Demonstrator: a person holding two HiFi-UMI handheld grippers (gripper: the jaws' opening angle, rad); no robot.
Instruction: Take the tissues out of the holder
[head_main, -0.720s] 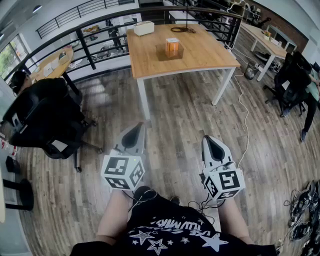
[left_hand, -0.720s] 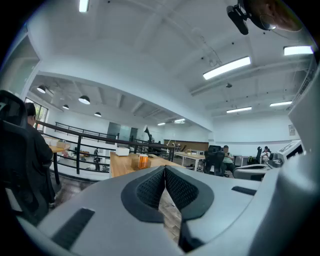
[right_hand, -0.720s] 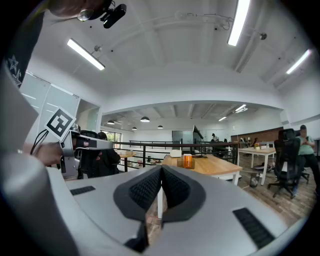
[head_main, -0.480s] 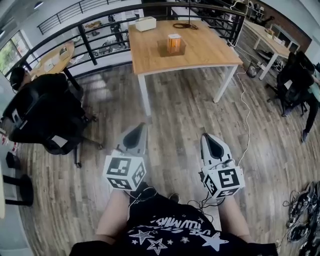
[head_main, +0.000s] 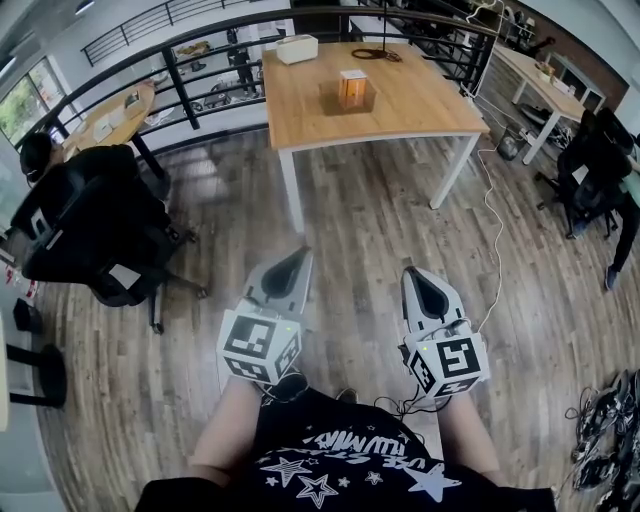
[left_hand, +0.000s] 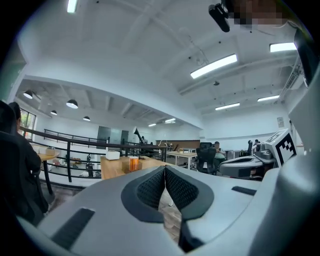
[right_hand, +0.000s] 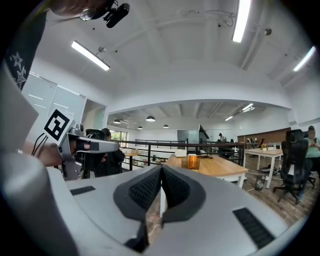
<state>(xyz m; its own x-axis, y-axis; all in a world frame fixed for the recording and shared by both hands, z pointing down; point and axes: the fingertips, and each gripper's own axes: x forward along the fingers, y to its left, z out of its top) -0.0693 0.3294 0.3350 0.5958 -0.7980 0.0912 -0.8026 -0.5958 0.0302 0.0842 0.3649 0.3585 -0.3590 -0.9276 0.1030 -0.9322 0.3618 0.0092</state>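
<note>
An orange holder with a white top stands on a dark tray in the middle of the wooden table, far ahead of me. A white box sits at the table's back left corner. My left gripper and right gripper hang side by side over the wood floor, well short of the table. Both are shut with nothing between the jaws. The holder shows small past the left gripper's closed tips. Above the right gripper's tips the holder also shows.
A black office chair stands at the left. A black railing runs behind the table. A white cable trails over the floor by the table's right leg. A person sits at the far right near another desk.
The left gripper has shifted to the right, closer to the right one. The view has moved slightly toward the table. Both grippers stay shut.
</note>
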